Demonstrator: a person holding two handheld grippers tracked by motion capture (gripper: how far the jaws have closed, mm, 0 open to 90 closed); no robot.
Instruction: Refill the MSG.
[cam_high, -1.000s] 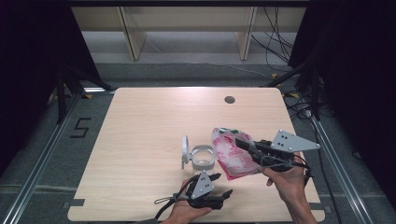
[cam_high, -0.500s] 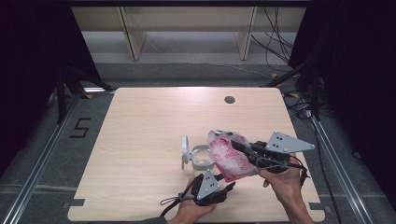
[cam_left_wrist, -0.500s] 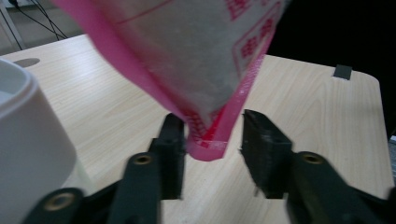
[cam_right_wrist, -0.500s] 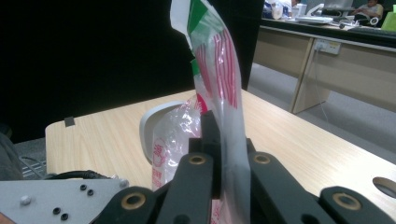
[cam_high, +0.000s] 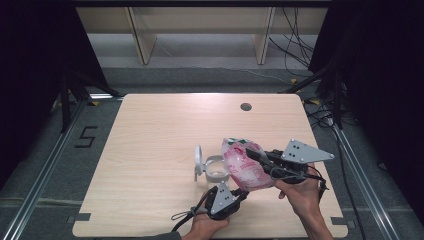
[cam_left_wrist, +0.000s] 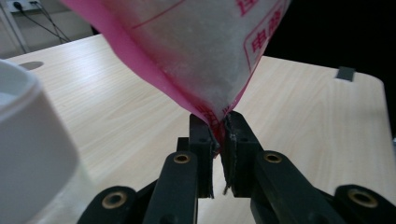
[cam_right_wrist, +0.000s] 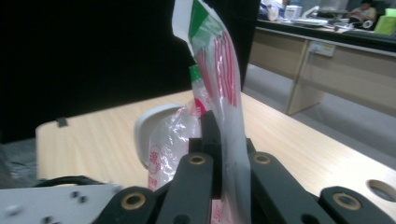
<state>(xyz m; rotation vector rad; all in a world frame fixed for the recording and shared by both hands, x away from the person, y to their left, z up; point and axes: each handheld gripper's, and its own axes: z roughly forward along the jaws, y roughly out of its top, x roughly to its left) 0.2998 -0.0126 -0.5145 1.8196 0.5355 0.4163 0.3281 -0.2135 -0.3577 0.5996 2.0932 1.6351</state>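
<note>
A pink-and-white plastic bag (cam_high: 244, 171) of white grains hangs above the table's front right. My right gripper (cam_high: 253, 156) is shut on the bag's upper part (cam_right_wrist: 219, 65), with the film pinched between its jaws (cam_right_wrist: 219, 135). My left gripper (cam_high: 240, 192) comes in from below. Its jaws have just been closing, and they now pinch the bag's pink bottom corner (cam_left_wrist: 215, 114) in the left gripper view (cam_left_wrist: 218, 135). A white round container (cam_high: 216, 170) with its flip lid (cam_high: 198, 159) open stands just left of the bag.
The wooden table (cam_high: 150, 140) has a cable hole (cam_high: 245, 106) at the back right. Its front edge lies close under both hands. The container (cam_left_wrist: 23, 140) looms near at the left of the left gripper view. Shelving stands beyond the table.
The left gripper's jaws stood wide apart below the bag and have closed on its bottom corner. The bag has shifted slightly lower and left. The right gripper keeps its hold.
</note>
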